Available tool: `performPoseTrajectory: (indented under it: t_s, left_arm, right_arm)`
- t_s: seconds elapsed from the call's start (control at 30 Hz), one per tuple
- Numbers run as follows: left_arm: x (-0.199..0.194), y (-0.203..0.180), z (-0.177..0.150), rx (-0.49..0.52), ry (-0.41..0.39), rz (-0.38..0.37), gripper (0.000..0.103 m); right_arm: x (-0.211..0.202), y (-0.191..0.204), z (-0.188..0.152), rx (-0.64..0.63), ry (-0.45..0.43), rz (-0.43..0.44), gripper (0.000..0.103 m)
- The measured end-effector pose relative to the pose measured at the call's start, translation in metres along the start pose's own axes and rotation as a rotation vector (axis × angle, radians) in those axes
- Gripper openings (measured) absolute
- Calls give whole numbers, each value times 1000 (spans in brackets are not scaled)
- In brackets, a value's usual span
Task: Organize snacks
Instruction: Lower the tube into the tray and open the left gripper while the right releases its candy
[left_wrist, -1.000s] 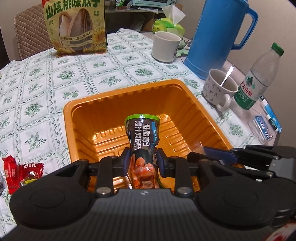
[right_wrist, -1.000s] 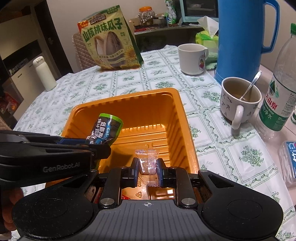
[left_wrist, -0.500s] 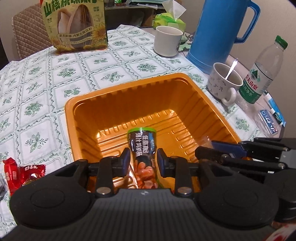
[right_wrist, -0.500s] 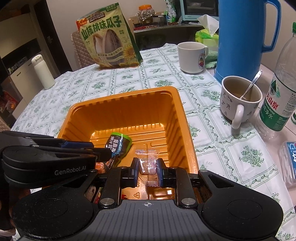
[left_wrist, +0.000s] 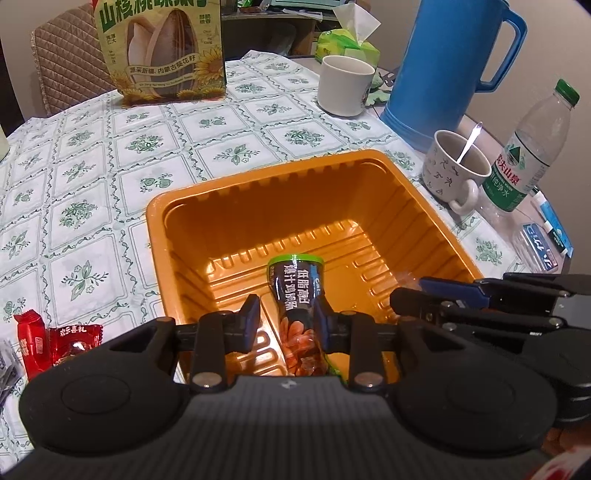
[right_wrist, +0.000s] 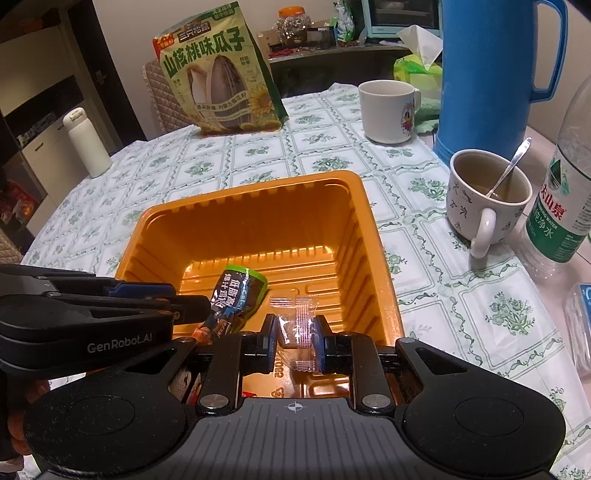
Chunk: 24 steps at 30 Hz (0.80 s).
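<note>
An orange plastic tray (left_wrist: 258, 173) (right_wrist: 258, 184) sits on the patterned tablecloth. My left gripper (left_wrist: 286, 319) (right_wrist: 199, 310) reaches into it, shut on the narrow lower part of a dark snack packet (left_wrist: 295, 284) (right_wrist: 240, 291) with a green top. The packet's top tilts up over the tray floor. To its right, my right gripper (right_wrist: 295, 334) (left_wrist: 406, 299) is also inside the tray, shut on a small candy in a clear wrapper (right_wrist: 299, 325).
A big sunflower-seed bag (left_wrist: 162, 55) stands at the back, with a white mug (left_wrist: 345, 85) and a blue jug (left_wrist: 450, 66) at the back right. A cup with a spoon (left_wrist: 454, 170) and a water bottle (left_wrist: 528, 147) stand right of the tray. Two red candies (left_wrist: 55, 343) lie at the left.
My left gripper has sunk a little into the tray with the packet, whose top now sits lower. The right gripper and its candy have kept still.
</note>
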<state>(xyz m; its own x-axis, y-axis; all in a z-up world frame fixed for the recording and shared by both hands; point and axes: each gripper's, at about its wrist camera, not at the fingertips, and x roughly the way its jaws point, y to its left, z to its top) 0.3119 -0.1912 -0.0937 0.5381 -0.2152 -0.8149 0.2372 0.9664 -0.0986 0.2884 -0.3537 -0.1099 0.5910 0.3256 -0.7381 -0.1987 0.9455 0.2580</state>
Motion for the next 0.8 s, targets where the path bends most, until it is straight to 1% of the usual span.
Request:
performPoseTrajectory:
  t_s: [0.17, 0.3, 0.33, 0.37, 0.4, 0.43, 0.47, 0.57, 0.63, 0.7, 0.73, 0.77, 0.8]
  left_arm:
    - [-3, 0, 0, 2, -8, 0, 31]
    - [-6, 0, -1, 5, -14, -5, 31]
    - [-7, 0, -1, 5, -15, -4, 31]
    - [-8, 0, -1, 6, -16, -4, 31]
    - [-8, 0, -2, 5, -16, -6, 31]
    - [-9, 0, -2, 4, -17, -7, 31]
    - [-10, 1, -3, 3, -17, -7, 32]
    - [-13, 1, -4, -1, -20, -10, 32]
    - [-17, 1, -5, -6, -25, -15, 36]
    - [-21, 2, -6, -10, -32, -18, 42]
    - [-24, 2, -7, -10, -37, -19, 44]
    - [-26, 2, -8, -11, -43, -21, 47]
    - [-29, 3, -8, -13, -49, -22, 54]
  right_arm:
    - [-2, -5, 2, 45, -18, 19, 21]
    - [-8, -6, 3, 50, -40, 31, 24]
    - [-9, -6, 3, 47, -42, 31, 29]
    - [-10, -6, 3, 45, -45, 30, 39]
    - [-12, -6, 3, 45, -55, 26, 44]
    - [-15, -5, 2, 44, -69, 20, 52]
    - [-16, -6, 2, 44, -79, 18, 54]
    - [-19, -6, 1, 51, -81, 19, 54]
    - [-22, -8, 0, 59, -85, 19, 54]
    - [-25, -9, -1, 66, -89, 16, 56]
    - [-26, -10, -1, 72, -89, 16, 57]
    - [-28, -11, -2, 77, -90, 17, 59]
    - [-30, -11, -3, 83, -92, 18, 61]
